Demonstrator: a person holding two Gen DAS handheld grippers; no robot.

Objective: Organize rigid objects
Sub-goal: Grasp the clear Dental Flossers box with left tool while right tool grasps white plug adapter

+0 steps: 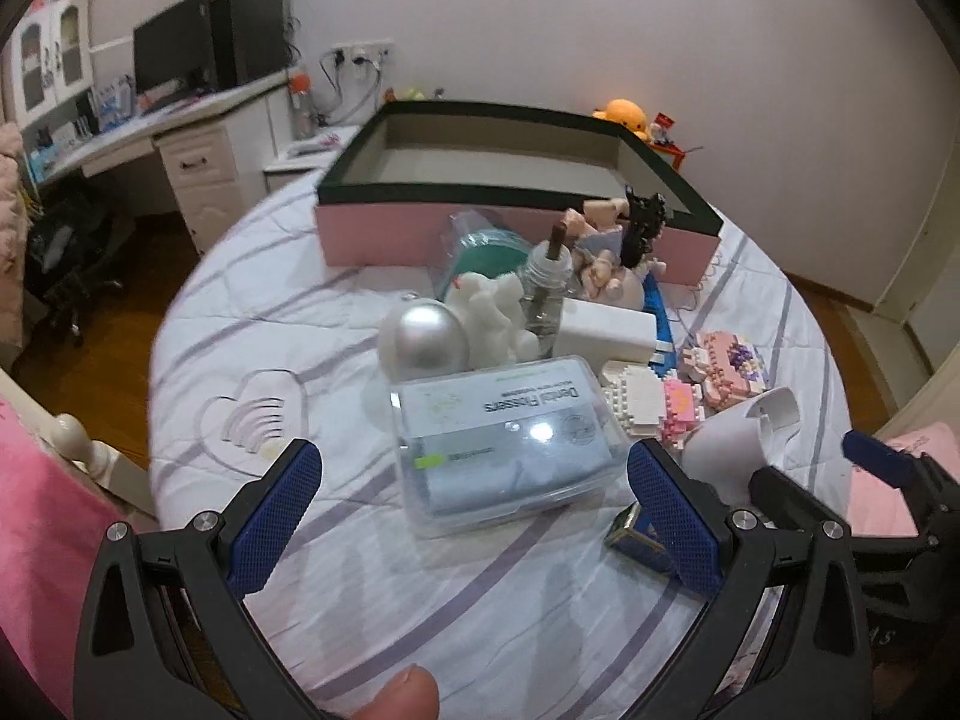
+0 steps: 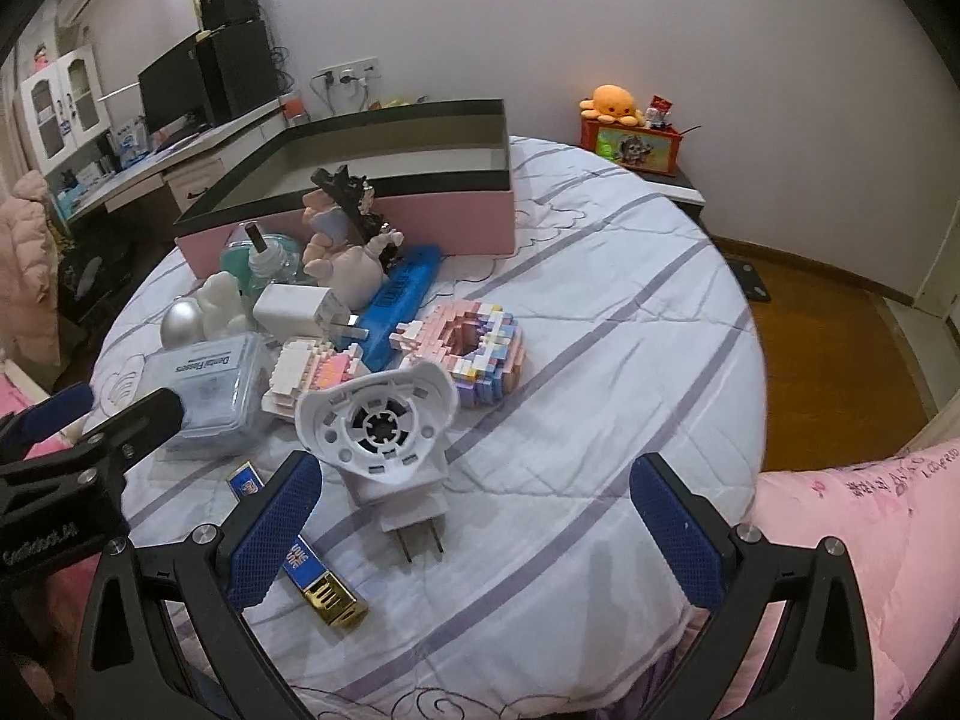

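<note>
A pink box [image 1: 384, 228] with a dark rim stands open at the back of the bed; it also shows in the right wrist view [image 2: 456, 222]. In front of it lies a heap: a clear dental flosser case [image 1: 504, 438], a silver egg [image 1: 425, 339], a white charger [image 1: 606, 330], a brick donut [image 2: 474, 348], a white plug-in device [image 2: 384, 438] and a blue-gold lighter [image 2: 324, 588]. My left gripper [image 1: 474, 516] is open just in front of the flosser case. My right gripper [image 2: 474, 534] is open, with the plug-in device's prongs between its fingers.
A white bedspread with purple stripes [image 2: 600, 312] covers the bed. A desk with a monitor [image 1: 174, 54] stands far left. An orange plush on a red box [image 2: 630, 132] sits on a nightstand at the back right. Pink bedding [image 2: 870, 570] lies at the right.
</note>
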